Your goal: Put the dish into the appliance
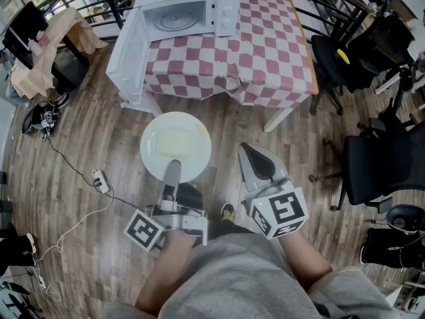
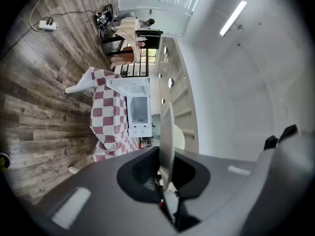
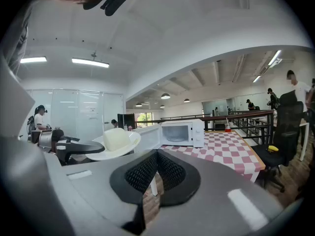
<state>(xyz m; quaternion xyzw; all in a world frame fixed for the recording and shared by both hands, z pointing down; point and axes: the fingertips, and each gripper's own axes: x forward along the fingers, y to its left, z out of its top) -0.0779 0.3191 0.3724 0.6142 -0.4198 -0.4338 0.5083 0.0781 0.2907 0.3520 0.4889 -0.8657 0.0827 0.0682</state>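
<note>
The left hand-held gripper (image 1: 174, 170) is clamped on the near rim of the dish (image 1: 194, 153), a round white plate with a pale yellowish block (image 1: 174, 140) at its centre. The dish lies at the middle of the head view, held roughly level above the wooden floor (image 1: 80, 138). It is below the bench (image 1: 279, 58) in the frame and well apart from it. In the left gripper view the plate runs edge-on between the jaws, which press on it from both sides. The right hand-held gripper (image 1: 247, 153) is just right of the dish without touching it; its jaws are together with nothing between them. The appliance, a white microwave (image 1: 222, 5), stands at the top centre of the head view on the left end of the bench, which is covered by a red-and-white checked cloth (image 1: 259, 78). Its door (image 1: 127, 52) hangs open toward the left of the frame, and the cavity shows a turntable (image 1: 176, 20). Black office chairs (image 1: 375, 158) stand at the right edge.
</note>
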